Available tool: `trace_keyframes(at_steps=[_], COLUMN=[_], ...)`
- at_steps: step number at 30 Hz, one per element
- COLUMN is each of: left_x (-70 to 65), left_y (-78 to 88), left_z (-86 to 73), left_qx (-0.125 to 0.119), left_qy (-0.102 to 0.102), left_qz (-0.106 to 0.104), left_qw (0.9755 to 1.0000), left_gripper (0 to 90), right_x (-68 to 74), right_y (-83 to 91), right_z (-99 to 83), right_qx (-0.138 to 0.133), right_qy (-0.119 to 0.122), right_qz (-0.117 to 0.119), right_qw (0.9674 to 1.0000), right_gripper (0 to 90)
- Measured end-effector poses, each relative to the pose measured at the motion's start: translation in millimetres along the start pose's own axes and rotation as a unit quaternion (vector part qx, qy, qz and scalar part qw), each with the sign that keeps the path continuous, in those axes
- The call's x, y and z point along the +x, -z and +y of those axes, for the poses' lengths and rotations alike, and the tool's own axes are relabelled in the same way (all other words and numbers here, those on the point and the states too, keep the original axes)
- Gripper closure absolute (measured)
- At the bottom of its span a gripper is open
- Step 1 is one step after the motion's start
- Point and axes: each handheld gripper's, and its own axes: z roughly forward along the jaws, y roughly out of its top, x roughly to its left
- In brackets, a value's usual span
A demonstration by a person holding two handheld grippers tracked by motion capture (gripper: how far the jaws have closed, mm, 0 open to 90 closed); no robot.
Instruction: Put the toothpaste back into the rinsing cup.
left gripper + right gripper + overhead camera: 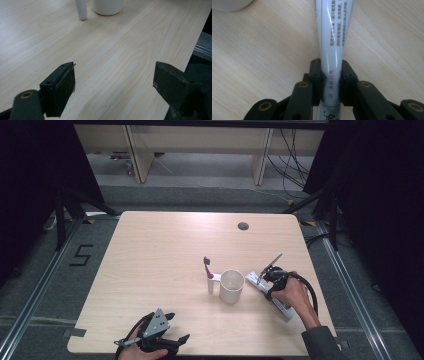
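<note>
On the pale wooden table (150, 270) three things are counted: one white plastic toothpaste tube with printed lettering (270, 292), one white cylindrical cup (232, 286) and one toothbrush with a white handle and a dark head (207, 272), which is seen standing upright just left of the cup. Two grippers are counted, one in each hand.

Nearest, at the table's front edge, the left gripper (170, 332) is held low over the wood, well apart from all three things. In the left gripper view its jaws are shown spread wide with nothing between them, bare table lying in the gap; the cup's base (107, 7) and the toothbrush's handle end (81, 10) are seen farther off.

Farther in, at the right, the right gripper (265, 279) is set on the tube, which lies flat on the table just right of the cup. The high view gives the layout, but the grip is partly hidden there by the hand. In the right gripper view the tube (334, 45) is seen pinched between the two pads, apparently touching both, the jaws clenched on it.
</note>
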Motion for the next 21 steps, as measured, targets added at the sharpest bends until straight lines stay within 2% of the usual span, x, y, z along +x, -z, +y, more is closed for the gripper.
trace_keyframes(at_steps=[1, 2, 4, 5, 6, 7, 8, 9, 10, 11, 12, 13, 14, 15, 18, 19, 21], left_x=[-0.5, -1.3, -1.7, -1.3, -1.9, -1.6, -1.8, -1.9, -1.7, -1.7, -1.7, -1.3, -2.0, 0.0, -2.1, -1.6, -1.6], left_y=[-0.8, -0.8, -1.2, -0.8, -1.1, -0.6, -0.8, -1.1, -0.8, -0.7, -1.4, -1.0, -1.9, -0.5, -0.8, -0.2, -0.7], left_z=[-0.7, -0.3, -0.4, -0.1, -0.5, -0.3, -0.3, -0.2, -0.1, -0.3, -0.8, -0.7, -0.5, 0.0, -0.3, 0.0, 0.0], left_qx=[-0.008, -0.01, -0.015, -0.009, -0.012, -0.009, -0.011, -0.013, -0.01, -0.01, -0.016, -0.014, -0.019, -0.005, -0.011, -0.007, -0.01], left_qy=[0.0, 0.007, 0.008, 0.007, 0.007, 0.006, 0.006, 0.007, 0.007, 0.006, 0.007, 0.006, 0.013, 0.001, 0.007, 0.004, 0.007], left_qz=[0.002, -0.005, -0.002, -0.006, -0.001, -0.004, -0.003, -0.003, -0.003, -0.004, -0.003, -0.001, -0.001, 0.0, -0.003, -0.004, -0.004], left_qw=[1.0, 0.9999, 0.9999, 0.9999, 0.9999, 0.9999, 0.9999, 0.9999, 0.9999, 0.9999, 0.9998, 0.9999, 0.9997, 1.0, 0.9999, 1.0, 0.9999], left_gripper=[17.4, 17.4, 17.4, 17.4, 17.4, 17.4, 17.4, 17.4, 17.4, 17.4, 17.4, 17.4, 17.4, 17.4, 17.4, 17.4, 17.4], right_x=[-0.3, -1.2, -3.1, -1.8, -7.0, -4.1, -3.7, -5.0, -2.9, -3.2, -1.4, -2.2, -1.5, -1.2, 0.2, -0.4, 1.4], right_y=[-0.4, -0.1, -0.1, 0.6, -0.8, -0.8, -0.1, -1.5, -0.3, -1.1, -0.8, -1.3, -1.4, -1.3, -1.0, -1.7, -1.2], right_z=[1.0, 1.7, 2.7, 3.8, 5.3, 3.8, 5.6, 6.4, 8.0, 8.3, 9.6, 10.0, 10.8, 11.8, 14.3, 14.7, 17.3], right_qx=[0.003, 0.006, 0.009, 0.015, 0.01, 0.017, 0.021, 0.02, 0.031, 0.03, 0.036, 0.038, 0.041, 0.045, 0.055, 0.057, 0.068], right_qy=[-0.001, 0.0, -0.002, -0.013, 0.023, -0.001, -0.002, 0.01, 0.001, 0.008, -0.001, 0.009, 0.007, 0.007, 0.006, 0.015, 0.007], right_qz=[0.001, 0.005, 0.01, 0.012, 0.013, 0.014, 0.013, 0.011, 0.013, 0.009, 0.009, 0.008, 0.007, 0.009, 0.004, 0.004, 0.001], right_qw=[1.0, 1.0, 0.9999, 0.9997, 0.9996, 0.9998, 0.9997, 0.9997, 0.9994, 0.9995, 0.9993, 0.9992, 0.9991, 0.9989, 0.9984, 0.9983, 0.9977], right_gripper=[75.7, 75.6, 75.8, 75.8, 75.9, 75.9, 75.9, 75.9, 75.9, 75.9, 75.9, 75.9, 76.0, 76.0, 76.1, 76.1, 76.1])
